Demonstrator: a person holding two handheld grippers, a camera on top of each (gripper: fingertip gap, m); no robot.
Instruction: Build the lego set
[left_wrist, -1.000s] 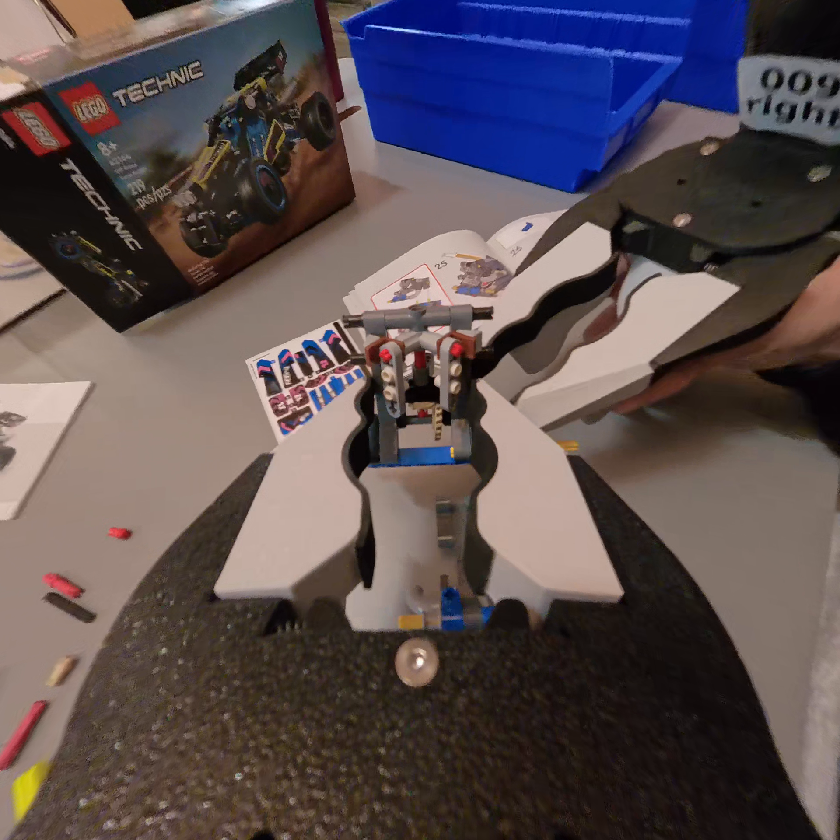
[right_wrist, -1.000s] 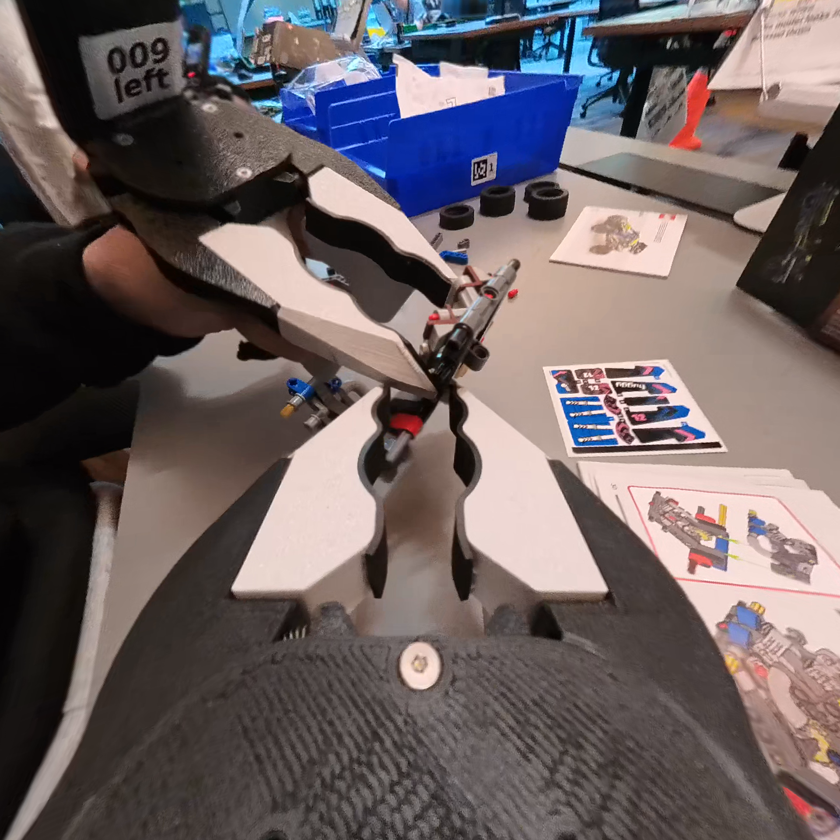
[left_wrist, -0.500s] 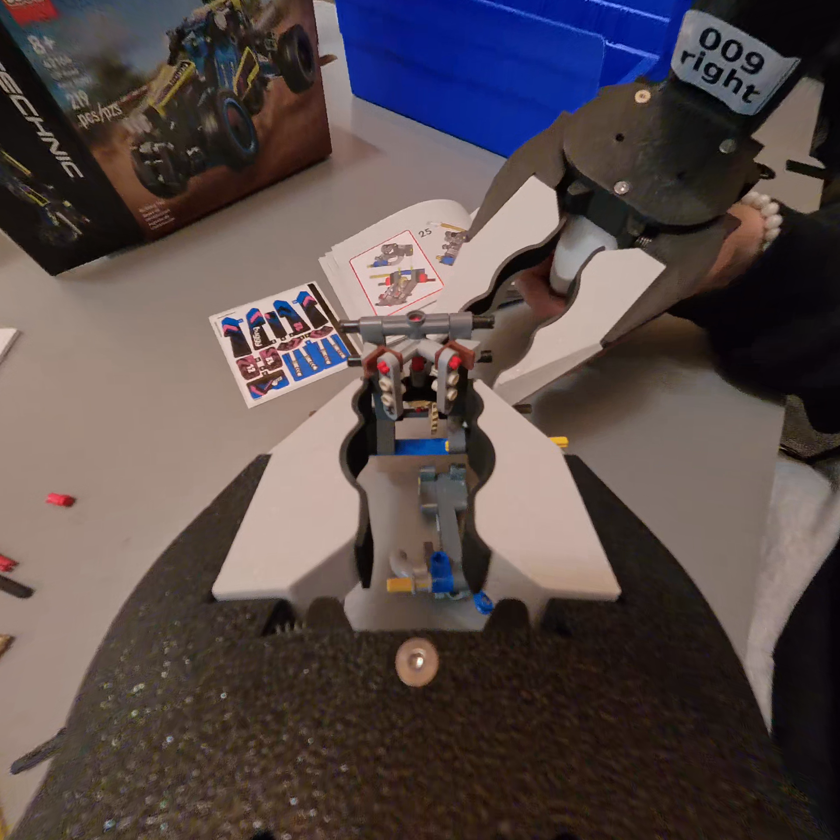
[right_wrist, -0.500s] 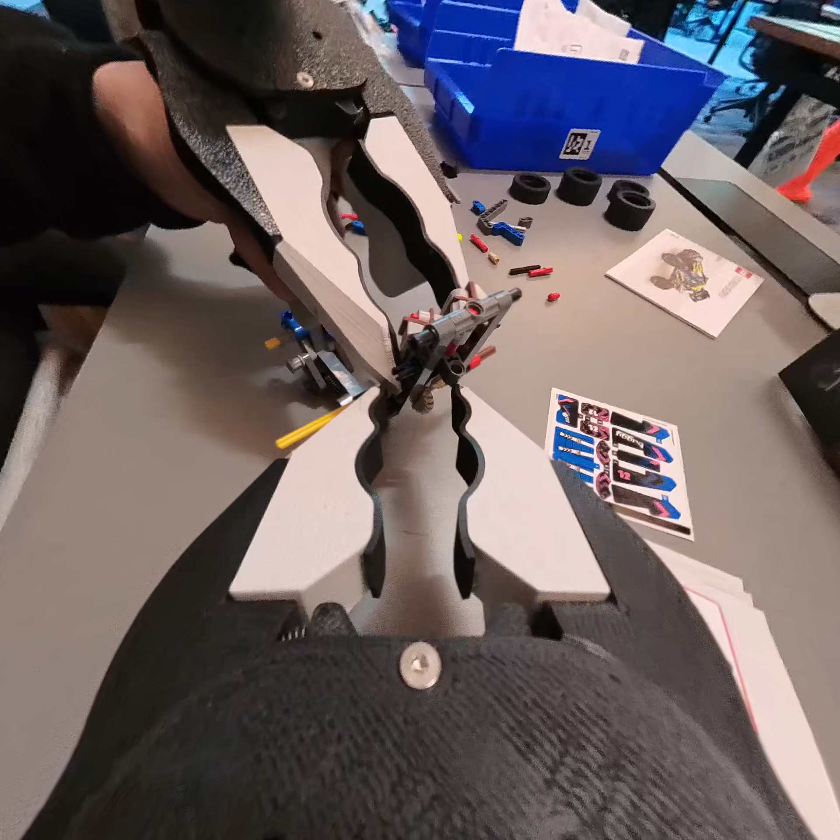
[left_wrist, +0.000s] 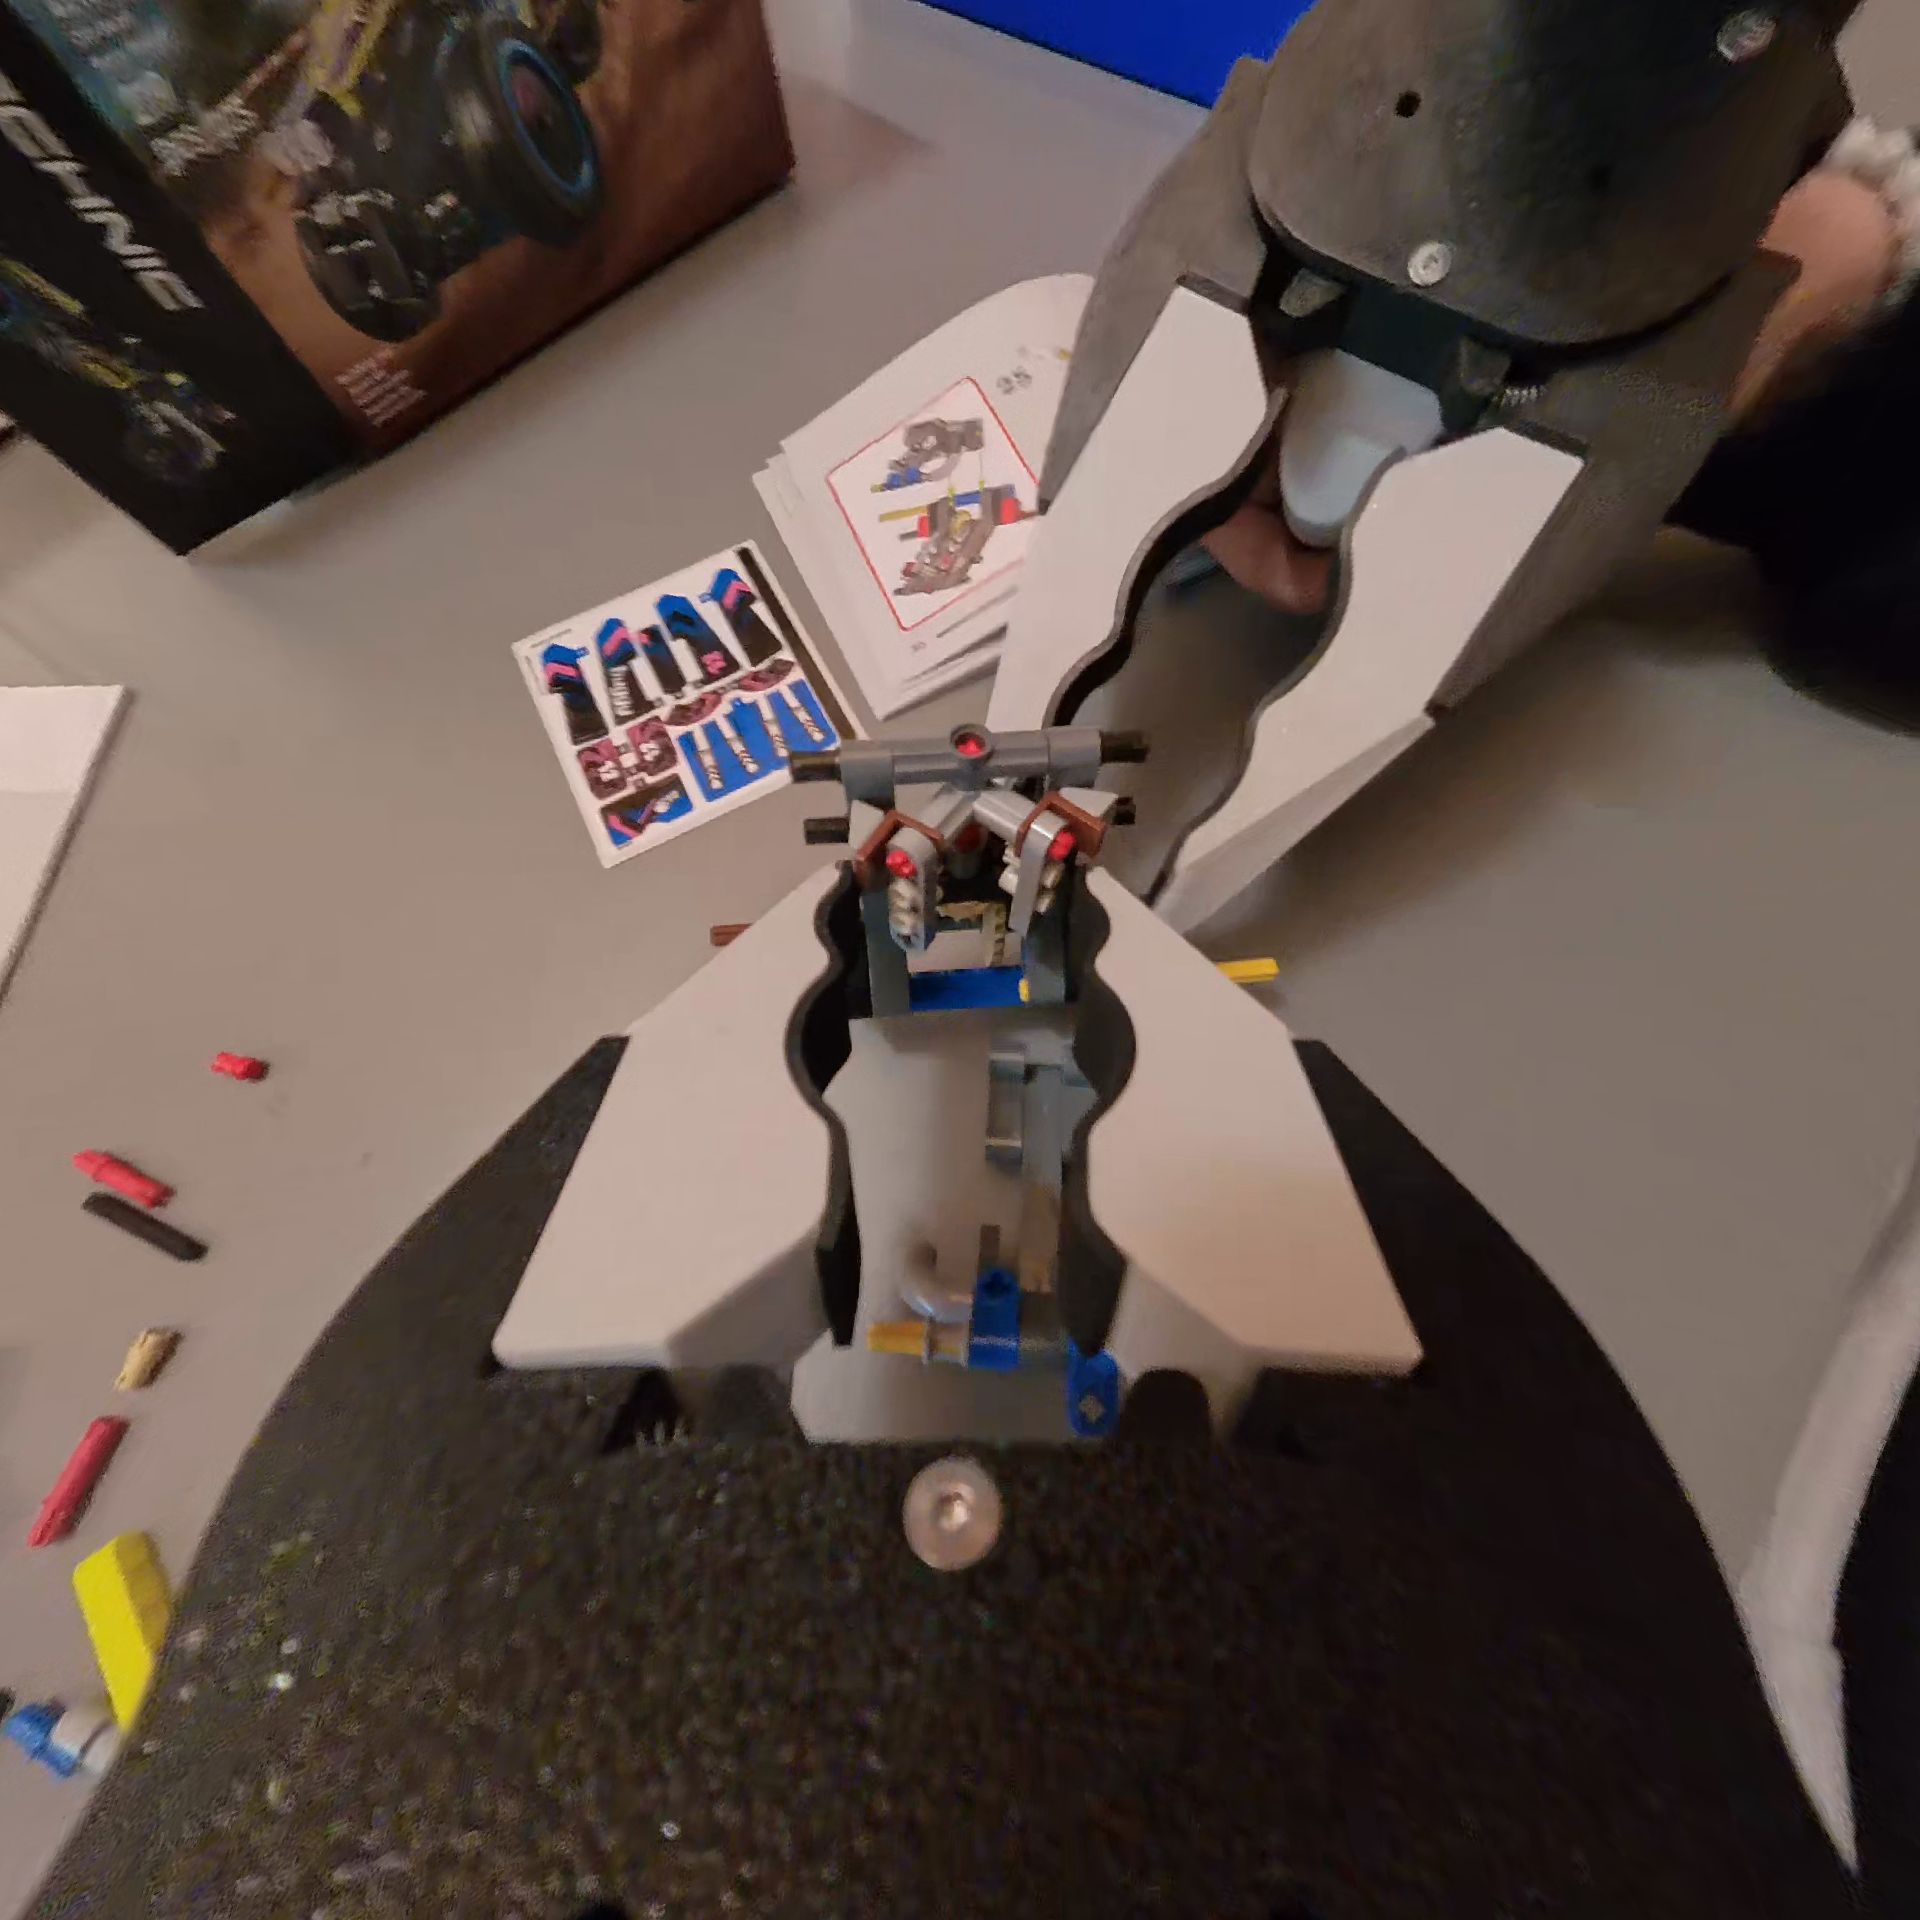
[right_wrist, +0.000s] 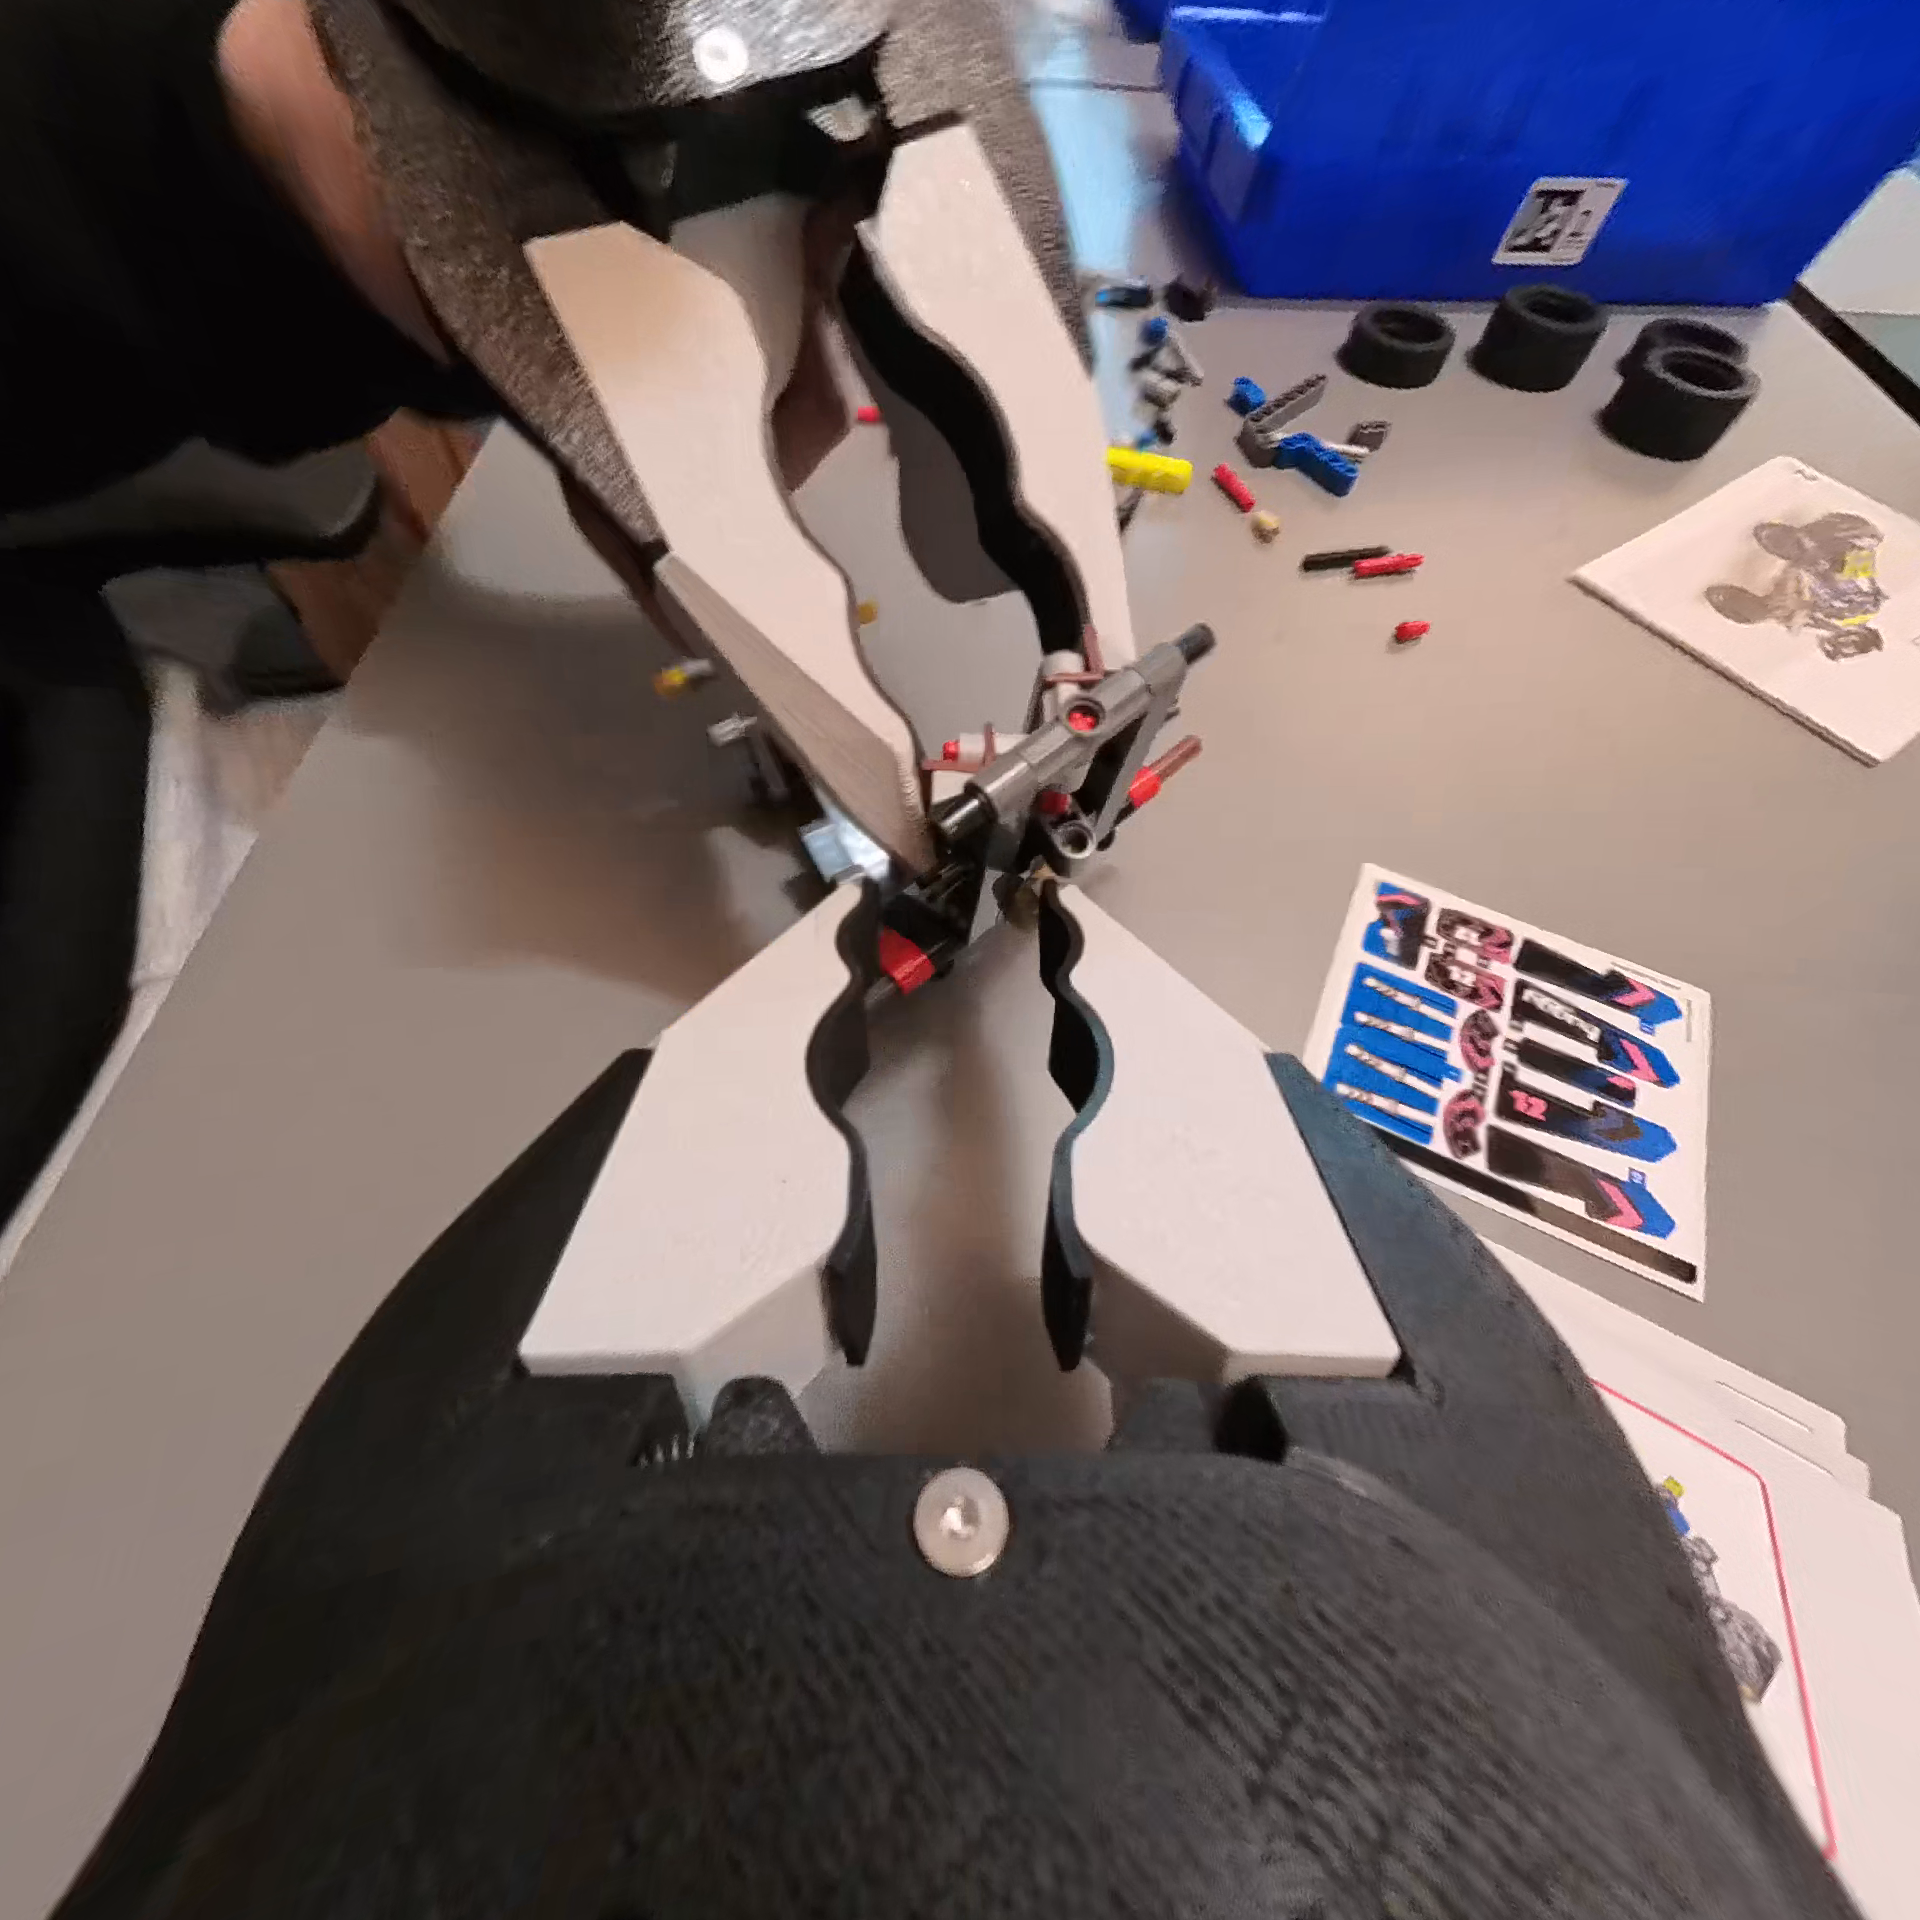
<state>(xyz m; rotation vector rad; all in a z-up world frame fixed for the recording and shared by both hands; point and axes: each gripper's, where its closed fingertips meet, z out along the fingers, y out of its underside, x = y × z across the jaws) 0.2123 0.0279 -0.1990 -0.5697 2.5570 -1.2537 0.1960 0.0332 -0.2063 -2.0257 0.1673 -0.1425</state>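
My left gripper (left_wrist: 961, 894) is shut on a small grey Lego assembly (left_wrist: 966, 821) with red pins, brown corner parts and a blue plate, held above the grey table. The assembly's grey cross axle sticks out past the fingertips. My right gripper (right_wrist: 951, 904) faces it from the opposite side. Its jaws stand a little apart, with the tips at the assembly's (right_wrist: 1070, 748) lower end. A red-and-black part (right_wrist: 909, 956) of it sits between them. In the left wrist view one of the right gripper's fingers (left_wrist: 1382, 644) reaches in from the upper right.
The Lego box (left_wrist: 364, 208) stands far left. A sticker sheet (right_wrist: 1507, 1070) and open instruction booklet (left_wrist: 914, 499) lie near the grippers. Loose pieces (right_wrist: 1288, 447), three black tyres (right_wrist: 1538, 332), a leaflet (right_wrist: 1766, 613) and a blue bin (right_wrist: 1558, 135) lie beyond. Red and yellow pieces (left_wrist: 114, 1174) lie left.
My right gripper has swung round to face the left gripper more squarely and closed in on the assembly. The red-and-black part is between its tips again. My left gripper still holds the assembly.
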